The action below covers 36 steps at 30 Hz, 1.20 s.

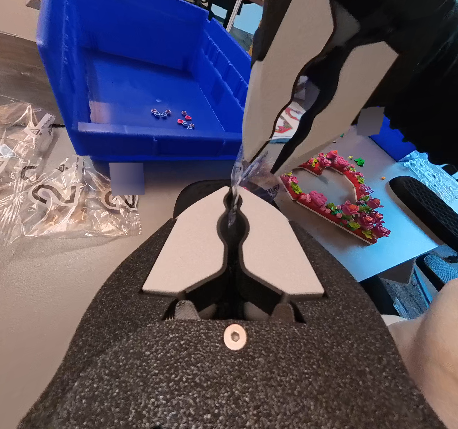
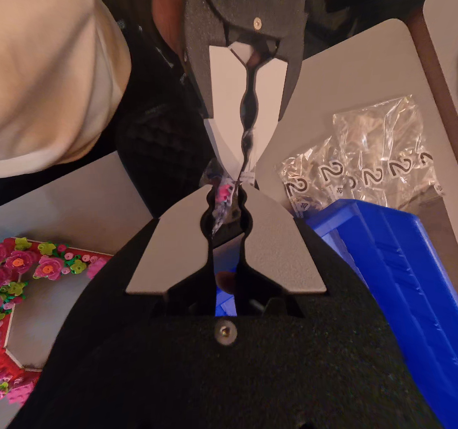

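My left gripper (image 1: 233,190) is shut on the lower end of a small clear plastic bag (image 1: 244,169), held in the air in front of a blue bin (image 1: 138,33). My right gripper (image 1: 261,163) reaches down from the upper right and is shut on the bag's other end, its tips almost meeting the left tips. In the right wrist view, the right gripper (image 2: 225,190) pinches the bag (image 2: 223,196), which holds small pink pieces, and the left gripper (image 2: 239,178) comes in from above. Several small pink and grey pieces (image 1: 173,117) lie on the bin floor.
Crumpled clear bags with printed numerals (image 1: 62,194) lie on the grey table left of the bin; they also show in the right wrist view (image 2: 371,164). A heart-shaped red brick frame with pink flowers (image 1: 347,209) lies to the right. A black chair (image 1: 426,206) stands beyond the table edge. Both grippers' tips are close together, under 4 cm apart.
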Motion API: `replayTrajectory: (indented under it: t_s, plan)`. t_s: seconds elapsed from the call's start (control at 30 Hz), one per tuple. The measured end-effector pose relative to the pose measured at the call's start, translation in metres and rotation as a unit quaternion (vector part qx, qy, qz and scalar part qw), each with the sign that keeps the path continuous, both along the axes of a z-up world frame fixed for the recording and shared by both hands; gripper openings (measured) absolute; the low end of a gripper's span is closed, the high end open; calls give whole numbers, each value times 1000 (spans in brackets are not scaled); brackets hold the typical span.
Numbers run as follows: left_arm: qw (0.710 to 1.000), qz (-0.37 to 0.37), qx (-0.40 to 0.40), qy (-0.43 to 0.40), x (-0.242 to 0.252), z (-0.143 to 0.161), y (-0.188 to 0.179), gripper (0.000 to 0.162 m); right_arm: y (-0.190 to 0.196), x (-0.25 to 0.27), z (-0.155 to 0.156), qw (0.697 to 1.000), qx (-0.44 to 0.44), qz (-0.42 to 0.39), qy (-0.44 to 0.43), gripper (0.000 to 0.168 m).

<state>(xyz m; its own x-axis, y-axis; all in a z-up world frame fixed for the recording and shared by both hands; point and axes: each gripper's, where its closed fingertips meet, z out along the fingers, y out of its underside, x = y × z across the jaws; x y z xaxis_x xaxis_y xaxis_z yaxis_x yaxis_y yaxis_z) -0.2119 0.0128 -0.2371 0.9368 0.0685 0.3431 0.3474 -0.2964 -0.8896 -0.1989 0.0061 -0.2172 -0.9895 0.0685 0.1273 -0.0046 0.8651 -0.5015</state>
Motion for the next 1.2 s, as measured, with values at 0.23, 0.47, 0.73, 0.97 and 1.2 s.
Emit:
replayTrajectory:
  t_s: [0.23,0.47,0.73,0.97,1.2]
  plan:
    - [1000,-3,1,-11,2,-3,-1,0,31,-23,14,999,6,-32,40,17]
    - [1000,-5,4,-12,3,-2,0,0,158,-90,-46,978,120,-170,-16,25]
    - [1000,-8,5,-13,0,-2,1,0,179,-103,-90,966,176,-177,-63,11]
    - [1000,-9,6,-17,0,-3,3,0,172,-101,-83,971,156,-173,-57,7]
    - [1000,-13,8,-25,-1,-2,4,0,43,-38,18,996,-69,-44,-21,7]
